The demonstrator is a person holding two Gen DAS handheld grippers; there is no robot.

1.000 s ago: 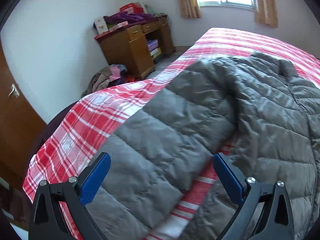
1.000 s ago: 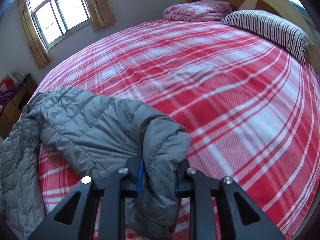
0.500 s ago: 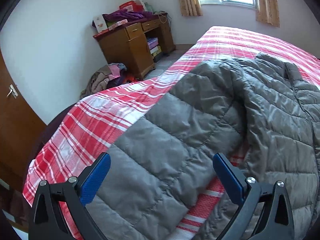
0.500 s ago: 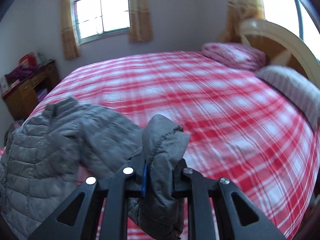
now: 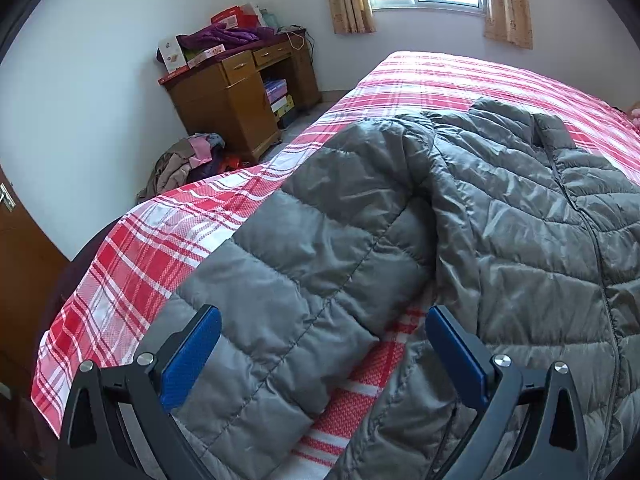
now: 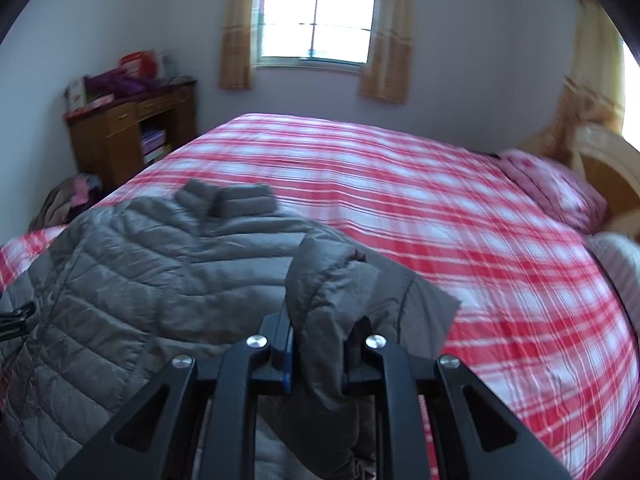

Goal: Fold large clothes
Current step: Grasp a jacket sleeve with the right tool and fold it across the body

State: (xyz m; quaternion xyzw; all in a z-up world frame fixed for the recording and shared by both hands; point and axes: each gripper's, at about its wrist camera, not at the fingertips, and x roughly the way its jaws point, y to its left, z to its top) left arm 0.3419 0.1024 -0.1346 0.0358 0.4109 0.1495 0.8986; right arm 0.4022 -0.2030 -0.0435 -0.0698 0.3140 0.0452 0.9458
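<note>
- The right gripper [image 6: 316,354] is clamped on the cuff of the grey quilted puffer jacket's sleeve [image 6: 324,280], lifted over the body.
- The left gripper [image 5: 320,356] hangs unclenched over the other sleeve [image 5: 304,264], gripping nothing.
- The grey quilted puffer jacket [image 5: 520,240] lies near the foot corner of the red-and-white plaid bed [image 6: 440,200]; folding looks barely begun.
- Bed edge close on the left; wide free bedding toward the pillows.

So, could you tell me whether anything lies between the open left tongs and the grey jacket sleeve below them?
Nothing visible does. The left tongs stand open right over the sleeve of the grey jacket, with only the plaid bedspread beside it. The right tongs already grip the other cuff.
</note>
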